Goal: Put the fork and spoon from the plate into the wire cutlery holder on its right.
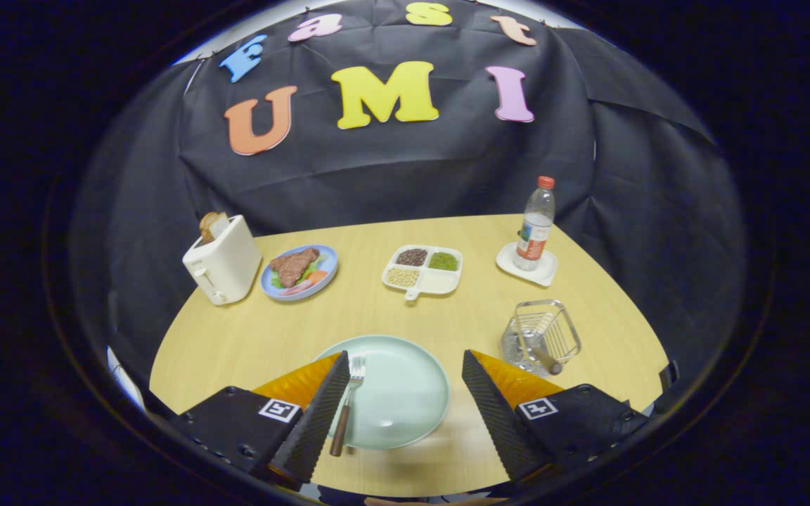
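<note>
Round wooden surface (405,309) in a black-cloth booth, gripper (405,379) hovering over the plate with its fingers wide apart, holding nothing.

So the pale green plate (405,407) sits between the fingers, and the fork (349,400) with a brown handle lies on its left side, right next to the left finger. Wire cutlery holder (542,334) is just right of the plate, with a brown-handled utensil already in it, probably the spoon (542,355). Further back: white toaster (222,267), blue plate of food (299,272), divided dish (422,270), water bottle (536,225) on a coaster.
</note>
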The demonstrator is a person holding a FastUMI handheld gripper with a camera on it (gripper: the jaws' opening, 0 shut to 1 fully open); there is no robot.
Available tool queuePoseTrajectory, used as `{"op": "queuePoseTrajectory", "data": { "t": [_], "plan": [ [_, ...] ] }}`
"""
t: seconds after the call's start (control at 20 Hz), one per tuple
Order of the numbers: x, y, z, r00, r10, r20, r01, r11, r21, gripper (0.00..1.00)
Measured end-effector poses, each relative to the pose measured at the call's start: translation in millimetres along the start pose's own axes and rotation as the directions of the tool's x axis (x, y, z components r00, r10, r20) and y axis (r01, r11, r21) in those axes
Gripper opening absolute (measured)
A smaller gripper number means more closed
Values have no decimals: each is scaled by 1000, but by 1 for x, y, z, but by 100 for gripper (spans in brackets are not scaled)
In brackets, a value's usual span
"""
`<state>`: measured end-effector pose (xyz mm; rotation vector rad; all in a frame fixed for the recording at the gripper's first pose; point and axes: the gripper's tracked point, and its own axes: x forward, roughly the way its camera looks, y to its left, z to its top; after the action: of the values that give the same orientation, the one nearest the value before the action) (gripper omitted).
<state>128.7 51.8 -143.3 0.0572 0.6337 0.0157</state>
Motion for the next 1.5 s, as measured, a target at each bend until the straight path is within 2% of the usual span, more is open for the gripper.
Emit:
{"op": "queuePoseTrajectory", "data": {
  "t": [0.4, 0.7, 0.85, 0.9, 1.15, 1.4, 1.5],
  "plan": [
    [35, 41, -54, 991, 32, -129, -33, 999, -10, 97],
    [62, 47, -103, 968, 0, -251, -3, 1000, -11, 94],
    [71, 46, -116, 956, -17, -292, 15, 1000, -9, 81],
    [72, 47, -119, 953, -17, -301, 16, 1000, -4, 81],
    [81, 48, -129, 938, -15, -345, 24, 999, 23, 45],
    [81, 52, -131, 935, -2, -355, 2, 1000, -2, 9],
    [81, 51, -132, 935, 1, -354, -4, 1000, -8, 2]
  ]
}}
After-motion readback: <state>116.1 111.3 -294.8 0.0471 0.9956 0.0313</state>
